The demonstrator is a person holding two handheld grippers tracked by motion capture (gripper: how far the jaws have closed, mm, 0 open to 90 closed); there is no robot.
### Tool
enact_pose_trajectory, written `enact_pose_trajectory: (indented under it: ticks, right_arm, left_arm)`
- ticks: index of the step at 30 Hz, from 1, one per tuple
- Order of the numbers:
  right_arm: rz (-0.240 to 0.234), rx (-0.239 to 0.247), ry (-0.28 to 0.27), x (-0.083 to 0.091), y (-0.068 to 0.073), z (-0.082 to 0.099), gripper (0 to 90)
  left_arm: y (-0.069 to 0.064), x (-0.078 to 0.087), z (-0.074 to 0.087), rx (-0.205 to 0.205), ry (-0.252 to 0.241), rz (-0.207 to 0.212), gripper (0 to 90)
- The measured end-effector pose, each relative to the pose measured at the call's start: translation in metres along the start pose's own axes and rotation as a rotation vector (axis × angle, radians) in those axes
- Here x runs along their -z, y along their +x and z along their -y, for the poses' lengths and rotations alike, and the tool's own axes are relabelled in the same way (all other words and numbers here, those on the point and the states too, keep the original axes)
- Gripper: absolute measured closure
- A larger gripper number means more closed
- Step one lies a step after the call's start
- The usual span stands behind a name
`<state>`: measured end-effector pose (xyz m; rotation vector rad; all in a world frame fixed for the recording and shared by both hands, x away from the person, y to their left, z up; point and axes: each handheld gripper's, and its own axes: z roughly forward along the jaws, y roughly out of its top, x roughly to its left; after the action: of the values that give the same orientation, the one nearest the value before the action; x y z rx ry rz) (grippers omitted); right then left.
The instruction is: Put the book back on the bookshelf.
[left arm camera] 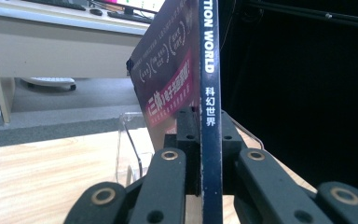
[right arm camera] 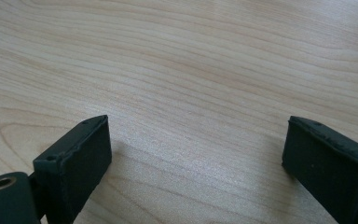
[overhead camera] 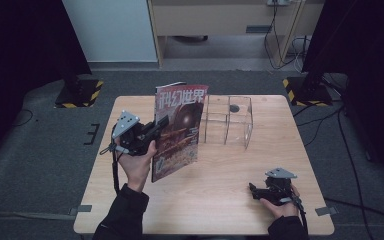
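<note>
From the high view I have the left gripper (overhead camera: 152,131) holding a magazine (overhead camera: 180,125) upright by its spine edge, its bottom corner at or just above the table (overhead camera: 220,200); I cannot tell whether it touches. Just beside it, toward the far right, stands a clear organizer (overhead camera: 230,122) with open compartments. The magazine is not yet in any of them. The right gripper (overhead camera: 254,190) rests low near the front right of the table, well apart from both, holding nothing.

In the left gripper view the jaws are pinching the magazine's spine (left arm camera: 211,116) between them, the dark blue edge running straight up the middle with its lettering readable. The back cover (left arm camera: 168,79) fans off to the left. Part of the organizer's clear wall (left arm camera: 126,140) shows behind it on the table, so I judge I'm lined up roughly toward it.

In the right gripper view the fingers (right arm camera: 74,163) are spread wide over bare wood, nothing between them.

My read: the pick-up is done and the grip looks firm. What is left is carrying the magazine over the organizer, lowering it upright into a compartment, and letting go. The right side is free to steady the organizer if it slides.
</note>
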<state>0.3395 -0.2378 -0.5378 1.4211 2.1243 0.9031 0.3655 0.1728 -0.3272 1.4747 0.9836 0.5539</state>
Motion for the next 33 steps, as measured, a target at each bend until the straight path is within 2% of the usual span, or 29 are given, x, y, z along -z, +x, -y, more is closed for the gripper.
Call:
enact_pose_trajectory:
  ticks: [13, 22, 27, 33]
  right_arm:
    - [0.001, 0.002, -0.001, 0.0, 0.0, 0.0, 8.2]
    - [0.003, 0.002, -0.002, 0.0, 0.0, 0.0, 8.2]
    - [0.001, 0.003, -0.001, 0.0, 0.0, 0.0, 8.2]
    - [0.001, 0.003, -0.001, 0.0, 0.0, 0.0, 8.2]
  left_arm:
    - [-0.004, -0.034, -0.021, -0.029, -0.004, -0.023, 83.8]
    - [0.002, -0.053, -0.037, -0.033, -0.047, -0.065, 83.7]
    - [0.005, -0.064, -0.038, -0.027, -0.067, -0.084, 83.7]
    - [0.012, -0.079, -0.035, -0.026, -0.061, -0.121, 83.7]
